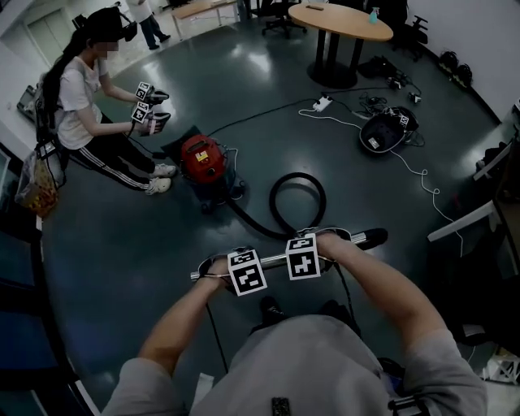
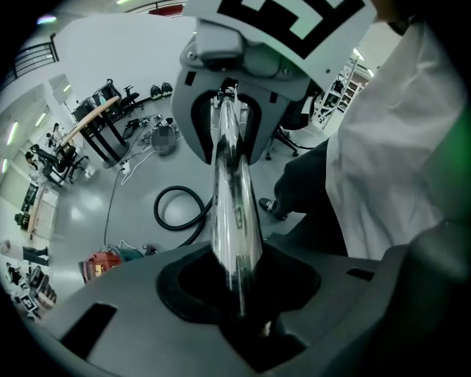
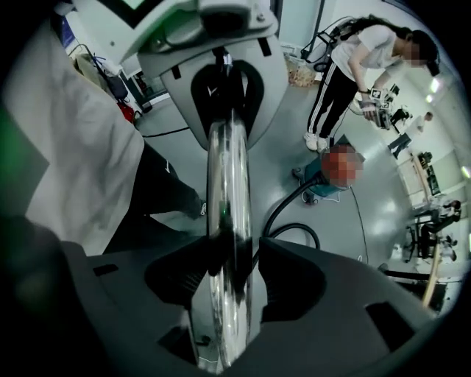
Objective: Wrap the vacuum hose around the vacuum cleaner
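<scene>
A red vacuum cleaner stands on the dark floor ahead of me, and its black hose curls in a loop toward me. The hose ends in a chrome wand that lies crosswise in front of my body. My left gripper is shut on the wand near its left end. My right gripper straddles the same tube further right, with its pads standing a little off the metal on both sides. In both gripper views the hose loop lies on the floor beyond the jaws.
Another person kneels to the left of the vacuum cleaner holding a pair of grippers. A round table stands at the back. A power strip with cables and a dark case lie at the back right. Desks line the right side.
</scene>
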Demonstrator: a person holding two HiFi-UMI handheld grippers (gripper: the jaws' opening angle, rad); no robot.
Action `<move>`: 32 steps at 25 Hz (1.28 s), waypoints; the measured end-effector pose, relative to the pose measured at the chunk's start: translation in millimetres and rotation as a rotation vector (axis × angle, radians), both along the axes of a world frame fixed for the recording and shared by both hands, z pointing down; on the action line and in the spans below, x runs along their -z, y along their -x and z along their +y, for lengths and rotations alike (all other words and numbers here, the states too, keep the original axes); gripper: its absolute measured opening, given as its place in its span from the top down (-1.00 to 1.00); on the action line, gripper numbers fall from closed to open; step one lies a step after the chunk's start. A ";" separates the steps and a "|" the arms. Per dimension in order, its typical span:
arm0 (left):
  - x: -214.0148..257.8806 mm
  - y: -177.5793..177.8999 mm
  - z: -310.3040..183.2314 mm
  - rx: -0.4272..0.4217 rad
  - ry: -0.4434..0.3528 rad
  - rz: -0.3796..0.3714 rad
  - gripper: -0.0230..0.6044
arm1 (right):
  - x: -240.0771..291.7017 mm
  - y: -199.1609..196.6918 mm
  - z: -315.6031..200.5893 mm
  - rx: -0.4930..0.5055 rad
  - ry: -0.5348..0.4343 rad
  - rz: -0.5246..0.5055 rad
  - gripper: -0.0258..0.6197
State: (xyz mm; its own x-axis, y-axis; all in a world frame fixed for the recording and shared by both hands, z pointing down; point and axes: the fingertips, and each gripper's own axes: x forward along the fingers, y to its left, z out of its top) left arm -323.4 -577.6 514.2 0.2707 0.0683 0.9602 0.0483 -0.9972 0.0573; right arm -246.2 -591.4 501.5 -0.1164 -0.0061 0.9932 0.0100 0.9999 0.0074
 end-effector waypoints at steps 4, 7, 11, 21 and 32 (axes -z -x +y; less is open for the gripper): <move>-5.6 -14.5 -3.1 0.058 0.030 0.007 0.47 | 12.7 -41.0 -13.7 -0.082 -0.085 -0.021 0.34; -8.6 -28.5 -6.7 0.133 0.046 0.005 0.47 | 27.5 -78.7 -32.6 -0.149 -0.191 -0.059 0.34; -11.5 -52.1 -10.5 0.250 0.050 -0.022 0.47 | 51.9 -140.6 -55.4 -0.326 -0.284 -0.190 0.34; -26.2 -132.8 -4.8 0.484 0.066 -0.019 0.47 | 26.9 -242.3 -53.1 -0.658 -0.106 -0.512 0.34; -25.0 -162.2 -22.8 0.757 0.124 0.030 0.46 | 9.4 -250.3 -62.9 -0.793 0.017 -0.663 0.34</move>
